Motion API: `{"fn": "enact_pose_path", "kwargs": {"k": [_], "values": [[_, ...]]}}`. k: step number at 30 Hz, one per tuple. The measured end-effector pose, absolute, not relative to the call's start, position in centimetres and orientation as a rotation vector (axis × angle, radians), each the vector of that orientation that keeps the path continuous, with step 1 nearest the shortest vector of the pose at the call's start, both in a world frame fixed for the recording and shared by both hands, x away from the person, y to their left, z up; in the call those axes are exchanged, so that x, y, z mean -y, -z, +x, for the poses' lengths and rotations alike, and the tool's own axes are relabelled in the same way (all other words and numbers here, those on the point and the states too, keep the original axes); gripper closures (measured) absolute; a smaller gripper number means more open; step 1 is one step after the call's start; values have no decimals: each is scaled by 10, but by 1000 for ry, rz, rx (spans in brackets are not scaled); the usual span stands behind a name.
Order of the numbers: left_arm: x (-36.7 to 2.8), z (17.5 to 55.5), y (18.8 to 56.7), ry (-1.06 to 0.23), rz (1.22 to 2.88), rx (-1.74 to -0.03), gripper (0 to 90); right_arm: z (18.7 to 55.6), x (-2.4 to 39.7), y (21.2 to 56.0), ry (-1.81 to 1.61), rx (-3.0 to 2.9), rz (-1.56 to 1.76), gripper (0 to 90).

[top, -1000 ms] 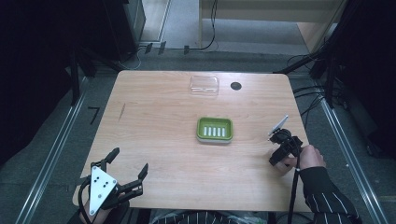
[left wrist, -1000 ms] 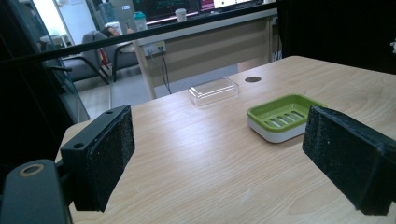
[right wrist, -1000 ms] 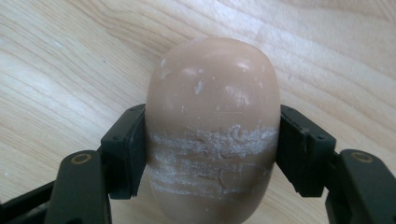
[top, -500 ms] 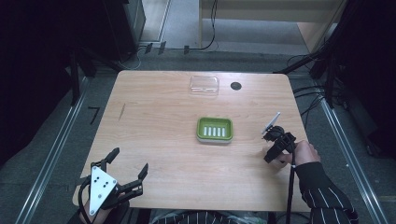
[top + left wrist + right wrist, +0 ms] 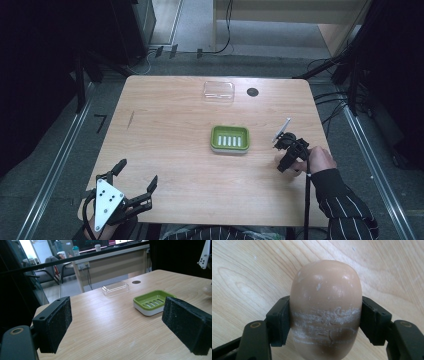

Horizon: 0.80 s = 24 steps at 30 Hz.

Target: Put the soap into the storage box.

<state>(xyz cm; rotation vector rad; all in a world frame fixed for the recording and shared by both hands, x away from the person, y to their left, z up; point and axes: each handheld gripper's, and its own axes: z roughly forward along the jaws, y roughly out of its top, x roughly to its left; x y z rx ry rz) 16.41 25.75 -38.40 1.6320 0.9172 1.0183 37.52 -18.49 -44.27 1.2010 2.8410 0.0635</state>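
A beige oval soap bar (image 5: pixel 325 302) is clamped between the two black pads of my right gripper (image 5: pixel 325 323), just above the wooden table. From above, the right gripper (image 5: pixel 289 151) hangs at the table's right side, a short way right of the green soap dish (image 5: pixel 215 131), which holds nothing. My left gripper (image 5: pixel 136 174) rests near the front left corner, open, its pads wide apart with nothing between them. In the left gripper view (image 5: pixel 117 322) it looks toward the green dish (image 5: pixel 140 299), and an edge of the soap (image 5: pixel 208 290) shows at the far right.
A clear plastic lid (image 5: pixel 219 91) lies near the table's far edge, beside a black round hole (image 5: pixel 252 92). The wooden table (image 5: pixel 165 130) has bare surface on its left half. Dark racks and cables stand around the table.
My right gripper has moved a little leftward toward the green dish with the soap still in it. The left gripper has stayed put.
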Motion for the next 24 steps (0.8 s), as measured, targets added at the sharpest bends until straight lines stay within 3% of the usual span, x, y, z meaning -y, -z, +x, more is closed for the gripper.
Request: {"fn": "enact_pose_path", "kwargs": {"k": [24], "values": [[-265, 152, 384, -1052, 1617, -963, 96, 389, 137, 432, -72, -2913, 938, 341]]}}
